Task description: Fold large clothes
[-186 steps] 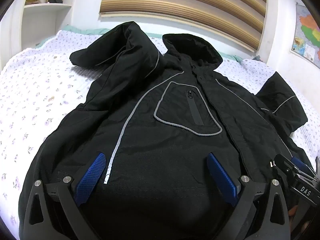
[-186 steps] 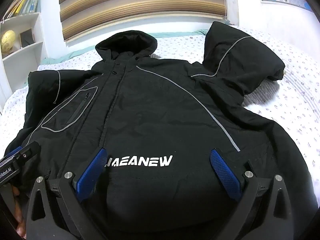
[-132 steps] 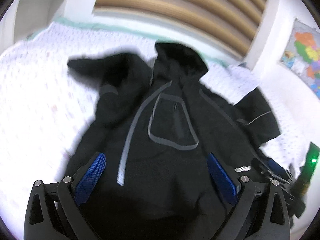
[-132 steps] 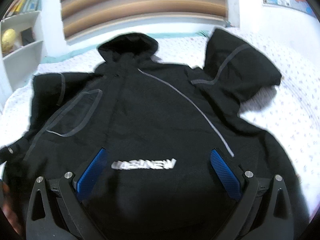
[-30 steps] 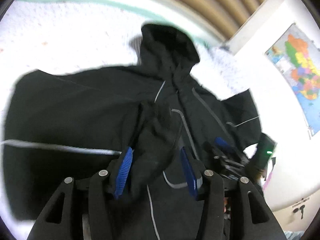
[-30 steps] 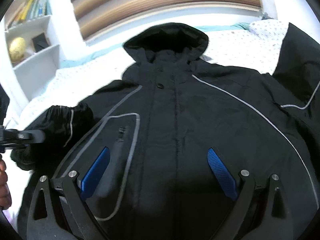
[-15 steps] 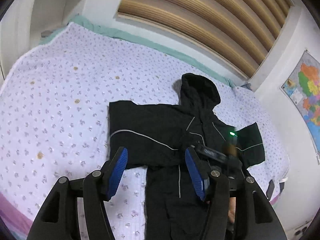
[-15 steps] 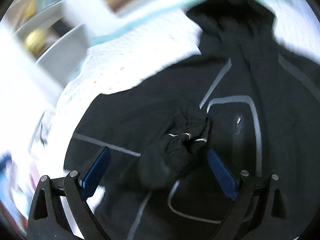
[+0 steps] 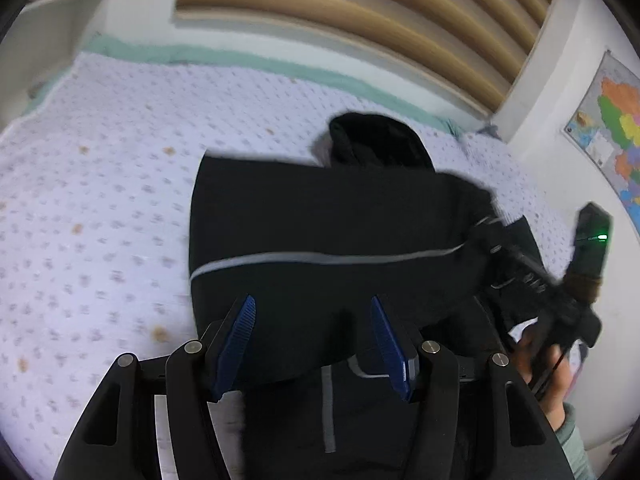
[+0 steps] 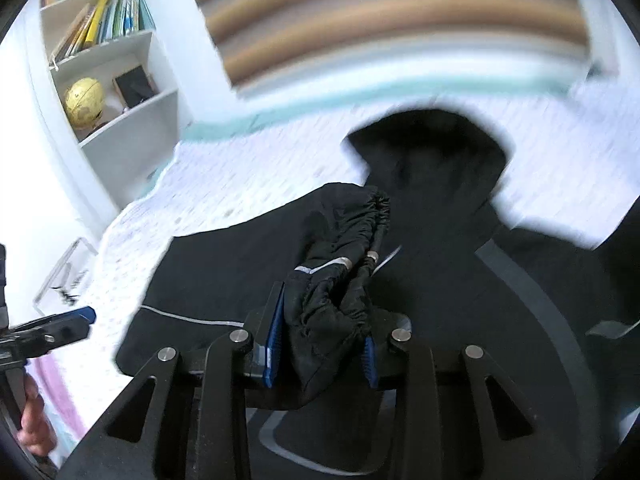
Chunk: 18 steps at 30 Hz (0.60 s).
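The elastic black sleeve cuff (image 10: 340, 276), carried a second ago by the left gripper (image 9: 314, 340), is now pinched in the closed right gripper (image 10: 322, 344); the left is parted and empty. The black hooded jacket (image 9: 320, 240) lies on the floral bedspread (image 9: 100, 200), sleeve folded across its chest. Its far sleeve is blurred and cut off.

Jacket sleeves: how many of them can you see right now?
1 for sure. That sleeve lies folded across the jacket, its cuff pinched in the right gripper. The other sleeve may be the dark blur at the right wrist view's edge; too unclear.
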Each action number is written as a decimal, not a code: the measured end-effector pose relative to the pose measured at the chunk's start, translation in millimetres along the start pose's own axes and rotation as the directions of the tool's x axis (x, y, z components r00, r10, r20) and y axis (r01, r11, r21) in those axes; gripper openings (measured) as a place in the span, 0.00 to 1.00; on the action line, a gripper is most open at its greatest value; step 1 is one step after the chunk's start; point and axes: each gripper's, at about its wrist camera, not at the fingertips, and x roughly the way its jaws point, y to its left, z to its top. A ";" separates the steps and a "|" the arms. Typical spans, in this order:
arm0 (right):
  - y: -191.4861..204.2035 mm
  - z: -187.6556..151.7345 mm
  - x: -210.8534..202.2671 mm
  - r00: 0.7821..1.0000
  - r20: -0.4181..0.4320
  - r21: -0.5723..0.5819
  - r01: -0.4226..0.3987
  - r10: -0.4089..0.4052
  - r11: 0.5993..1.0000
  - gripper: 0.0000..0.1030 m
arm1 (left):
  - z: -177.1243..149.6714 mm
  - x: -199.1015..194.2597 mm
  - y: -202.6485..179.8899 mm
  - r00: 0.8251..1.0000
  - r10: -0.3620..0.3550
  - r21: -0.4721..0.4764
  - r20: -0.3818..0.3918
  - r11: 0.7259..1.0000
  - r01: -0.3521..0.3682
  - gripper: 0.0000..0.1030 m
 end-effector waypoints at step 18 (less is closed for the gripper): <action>-230.2 -84.7 40.0 0.947 -0.301 0.275 0.195 -0.108 0.941 0.38 | -26.1 201.4 -42.5 0.973 0.060 0.068 -0.221 0.997 -0.046 0.59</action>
